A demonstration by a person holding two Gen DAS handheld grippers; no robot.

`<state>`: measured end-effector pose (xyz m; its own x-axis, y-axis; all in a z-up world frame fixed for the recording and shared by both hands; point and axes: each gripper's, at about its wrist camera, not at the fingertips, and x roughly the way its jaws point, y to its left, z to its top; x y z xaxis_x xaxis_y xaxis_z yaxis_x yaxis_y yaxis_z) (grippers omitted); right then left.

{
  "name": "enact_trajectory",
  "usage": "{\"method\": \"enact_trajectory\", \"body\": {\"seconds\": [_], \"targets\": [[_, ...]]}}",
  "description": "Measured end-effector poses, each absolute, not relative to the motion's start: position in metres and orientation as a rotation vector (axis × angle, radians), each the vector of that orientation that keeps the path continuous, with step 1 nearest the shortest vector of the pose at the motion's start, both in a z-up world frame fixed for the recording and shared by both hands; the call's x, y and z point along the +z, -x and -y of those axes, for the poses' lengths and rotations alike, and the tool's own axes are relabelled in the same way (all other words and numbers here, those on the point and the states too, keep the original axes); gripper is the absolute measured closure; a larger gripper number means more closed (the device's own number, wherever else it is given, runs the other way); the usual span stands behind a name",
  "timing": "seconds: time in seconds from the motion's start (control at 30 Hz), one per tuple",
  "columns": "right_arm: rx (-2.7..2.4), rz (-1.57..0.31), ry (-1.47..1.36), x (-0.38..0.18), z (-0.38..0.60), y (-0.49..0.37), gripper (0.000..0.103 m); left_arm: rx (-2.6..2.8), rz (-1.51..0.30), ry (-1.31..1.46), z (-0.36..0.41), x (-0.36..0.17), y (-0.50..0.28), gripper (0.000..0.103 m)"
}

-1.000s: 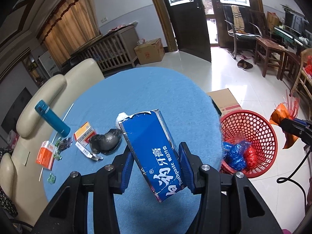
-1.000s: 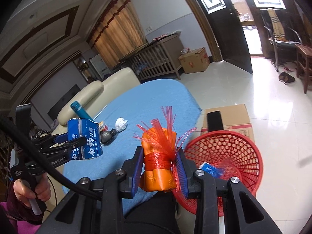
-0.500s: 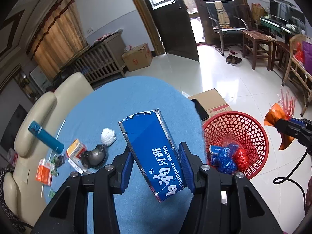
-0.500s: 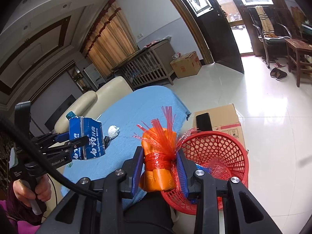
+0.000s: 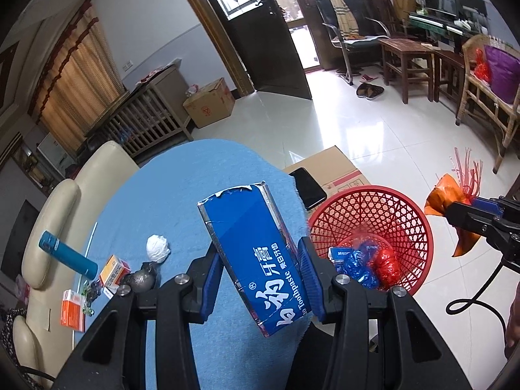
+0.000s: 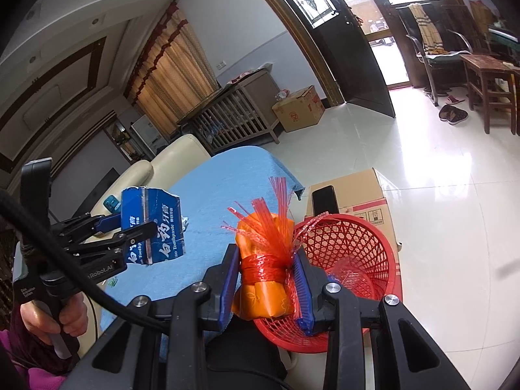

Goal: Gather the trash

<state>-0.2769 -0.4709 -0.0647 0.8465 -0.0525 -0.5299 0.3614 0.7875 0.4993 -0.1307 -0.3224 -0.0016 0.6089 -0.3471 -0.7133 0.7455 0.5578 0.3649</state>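
A red basket (image 5: 370,208) stands on the floor just beside the blue-covered surface (image 5: 169,195), holding blue and red wrappers (image 5: 367,265); a cardboard box (image 5: 338,169) with a phone (image 5: 307,187) on it sits behind. A white paper ball (image 5: 157,248), teal bottle (image 5: 66,258) and small orange boxes (image 5: 113,268) lie on the surface. The left hand-held gripper (image 5: 260,271) pinches a torn blue toothpaste box (image 5: 250,247) above the surface's edge. The right hand-held gripper (image 6: 265,279) clamps an orange bag bundle (image 6: 263,260) over the basket's near rim. Open tiled floor spreads beyond.
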Motion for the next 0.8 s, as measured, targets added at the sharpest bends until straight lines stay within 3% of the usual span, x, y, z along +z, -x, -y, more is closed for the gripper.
{"method": "enact_trajectory", "body": {"seconds": [0.27, 0.8], "targets": [[-0.256, -0.528, -0.657, -0.074, 0.479, 0.277, 0.068, -0.723, -0.651, -0.725, 0.337, -0.011, 0.132, 0.056], [-0.339, -0.585, -0.779, -0.120, 0.509, 0.262, 0.065, -1.002, -0.877, -0.520, 0.364, -0.042, 0.107, 0.054]]}}
